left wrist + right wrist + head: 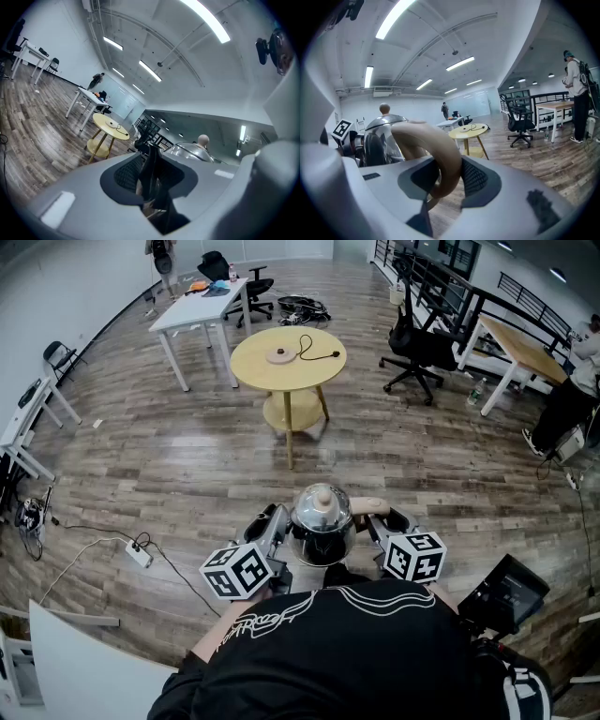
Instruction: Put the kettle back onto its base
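A shiny steel kettle with a beige knob hangs in the air close in front of the person, between the two grippers. My right gripper is shut on its curved beige handle, which fills the gap between the pads. My left gripper is shut on a dark part on the kettle's other side. The domed lid shows just beyond it. The round kettle base with its black cord lies on a round yellow table a few steps ahead.
A white desk stands left of the yellow table, and a black office chair to its right. A power strip and cables lie on the wooden floor at the left. A person stands at the far right by a wooden desk.
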`<state>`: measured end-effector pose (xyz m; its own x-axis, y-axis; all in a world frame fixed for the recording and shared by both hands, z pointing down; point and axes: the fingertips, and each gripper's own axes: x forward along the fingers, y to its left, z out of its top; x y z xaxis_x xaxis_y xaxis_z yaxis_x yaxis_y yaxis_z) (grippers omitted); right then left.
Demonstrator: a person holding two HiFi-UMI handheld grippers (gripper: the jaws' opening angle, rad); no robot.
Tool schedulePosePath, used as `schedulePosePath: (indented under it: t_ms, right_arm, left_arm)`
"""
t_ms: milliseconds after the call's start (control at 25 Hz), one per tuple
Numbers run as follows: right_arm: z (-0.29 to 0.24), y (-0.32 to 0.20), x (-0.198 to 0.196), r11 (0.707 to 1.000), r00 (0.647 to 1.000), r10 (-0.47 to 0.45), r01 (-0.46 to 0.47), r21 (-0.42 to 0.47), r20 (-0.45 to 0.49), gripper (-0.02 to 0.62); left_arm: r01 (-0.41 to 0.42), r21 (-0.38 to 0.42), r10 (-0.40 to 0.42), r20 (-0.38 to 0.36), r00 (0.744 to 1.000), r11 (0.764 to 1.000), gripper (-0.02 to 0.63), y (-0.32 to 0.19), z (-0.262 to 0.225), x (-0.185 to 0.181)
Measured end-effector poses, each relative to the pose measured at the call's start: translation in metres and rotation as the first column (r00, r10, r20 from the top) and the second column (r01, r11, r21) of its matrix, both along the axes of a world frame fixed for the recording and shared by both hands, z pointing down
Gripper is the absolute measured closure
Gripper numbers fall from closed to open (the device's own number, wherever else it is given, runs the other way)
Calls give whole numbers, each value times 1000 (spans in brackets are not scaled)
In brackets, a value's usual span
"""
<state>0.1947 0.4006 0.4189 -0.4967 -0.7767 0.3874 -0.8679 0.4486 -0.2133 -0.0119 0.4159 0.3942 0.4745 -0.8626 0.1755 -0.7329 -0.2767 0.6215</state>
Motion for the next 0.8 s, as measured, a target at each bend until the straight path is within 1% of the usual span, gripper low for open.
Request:
schedulePosePath:
  t_ms: [160,360,600,800]
  right_arm:
    - [12,-28,-10,1000,1000,-12,12,-19,13,454]
    - [30,-86,-13,998,999,-34,36,-51,33,454]
    - [54,-190,-24,992,997,-71,75,-102,42,454]
    - [58,-283,-18,990,994,-91,97,-107,59,453]
  left_arm:
    - [25,-21,-25,7,1000,999,517,-23,12,-10]
    - [55,-51,-54,21,998,997,517,-75,28,-12]
    - [108,-120,-106,23,994,987,517,-168,54,-22]
    - [120,-110,-115,52,992,987,517,-262,54,-15]
